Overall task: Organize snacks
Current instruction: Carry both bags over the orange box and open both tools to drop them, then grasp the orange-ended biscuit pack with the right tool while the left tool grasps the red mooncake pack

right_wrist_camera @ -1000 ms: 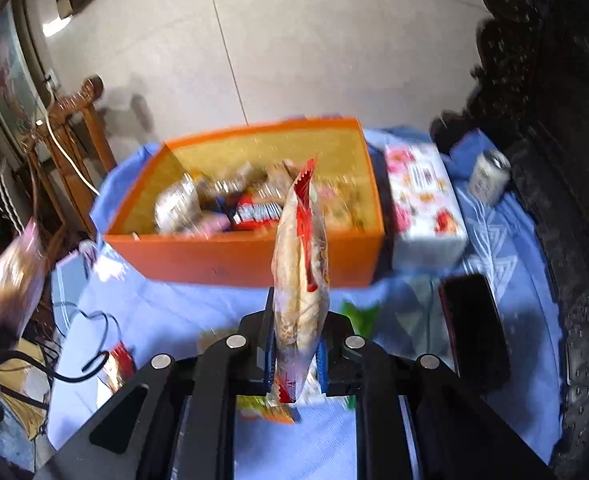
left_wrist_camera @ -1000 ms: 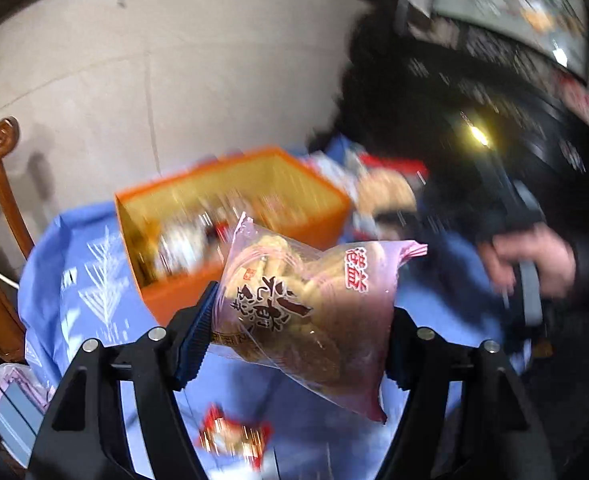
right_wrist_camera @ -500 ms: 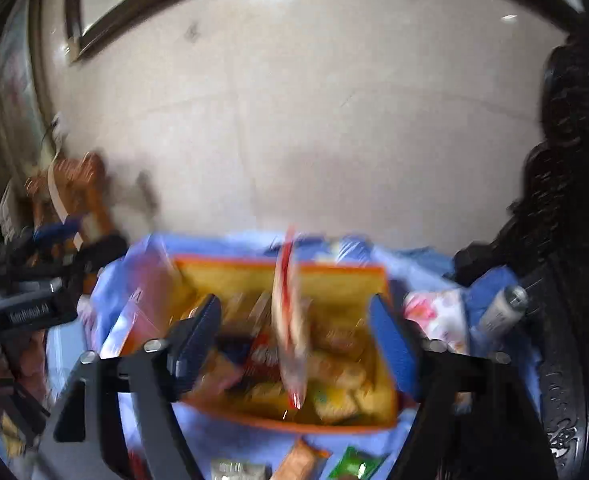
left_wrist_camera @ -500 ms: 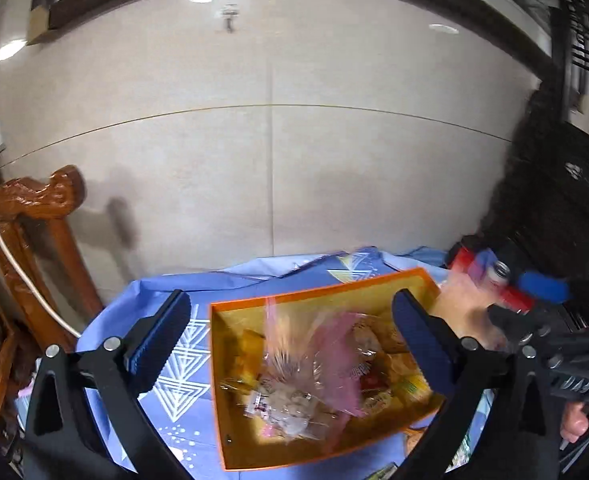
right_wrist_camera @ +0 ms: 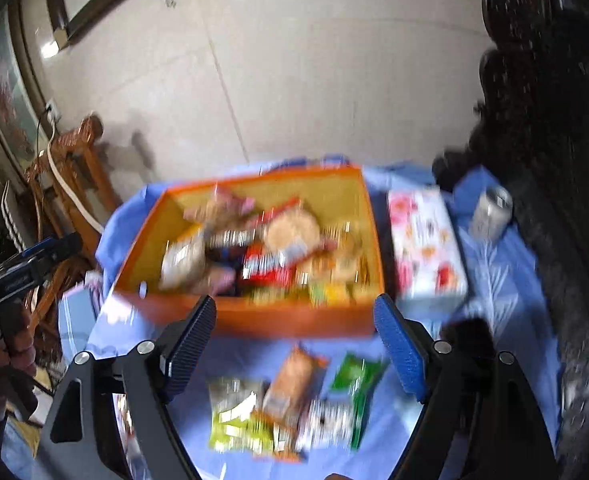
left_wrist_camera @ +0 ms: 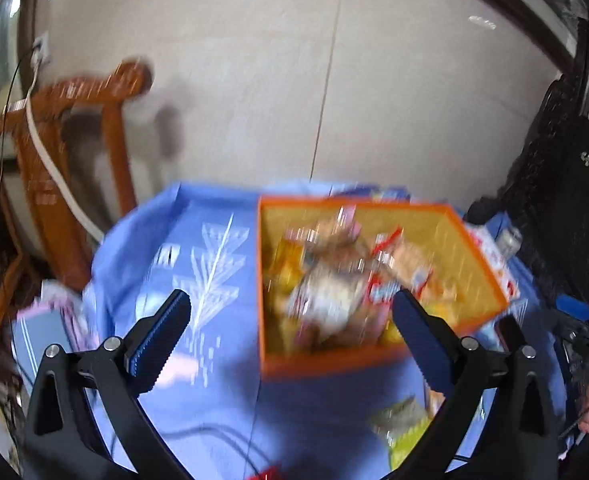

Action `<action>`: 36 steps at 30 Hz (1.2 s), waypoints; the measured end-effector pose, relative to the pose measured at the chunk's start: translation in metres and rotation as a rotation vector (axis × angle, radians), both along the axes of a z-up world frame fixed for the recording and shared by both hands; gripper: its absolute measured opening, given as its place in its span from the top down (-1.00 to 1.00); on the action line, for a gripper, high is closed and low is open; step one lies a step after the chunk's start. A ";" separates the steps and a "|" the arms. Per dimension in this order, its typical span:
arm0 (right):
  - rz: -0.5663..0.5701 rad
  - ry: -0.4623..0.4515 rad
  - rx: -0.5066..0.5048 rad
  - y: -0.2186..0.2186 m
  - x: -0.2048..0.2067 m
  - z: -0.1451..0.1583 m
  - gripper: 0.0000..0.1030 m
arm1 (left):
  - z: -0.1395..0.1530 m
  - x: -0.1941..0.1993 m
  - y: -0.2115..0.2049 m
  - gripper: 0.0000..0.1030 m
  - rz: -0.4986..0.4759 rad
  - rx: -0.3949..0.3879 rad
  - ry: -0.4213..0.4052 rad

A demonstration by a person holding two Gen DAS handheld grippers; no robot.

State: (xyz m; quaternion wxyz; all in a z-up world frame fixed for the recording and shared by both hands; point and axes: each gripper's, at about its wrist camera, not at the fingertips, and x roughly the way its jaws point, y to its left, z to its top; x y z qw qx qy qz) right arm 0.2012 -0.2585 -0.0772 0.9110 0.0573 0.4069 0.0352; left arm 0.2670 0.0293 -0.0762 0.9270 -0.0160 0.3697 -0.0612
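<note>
I hold both the left gripper [left_wrist_camera: 290, 320] and right gripper [right_wrist_camera: 294, 344] spread wide and empty before the orange box [right_wrist_camera: 254, 320]; loose snack packets [right_wrist_camera: 286, 400] lie just in front of it.

Both wrist views look down and forward from above the near side of the table, toward the wall. The left view sits left of the orange box [left_wrist_camera: 378, 280], with the chair [left_wrist_camera: 54, 160] large; the right view faces the box [right_wrist_camera: 254, 240] squarely, close over loose packets [right_wrist_camera: 286, 400]. They share box, cloth, chair and can [right_wrist_camera: 490, 212].
</note>
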 end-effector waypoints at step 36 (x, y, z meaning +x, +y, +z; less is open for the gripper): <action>-0.031 0.241 -0.117 0.046 0.001 -0.126 0.31 | -0.110 -0.126 0.058 -0.92 0.058 0.047 0.297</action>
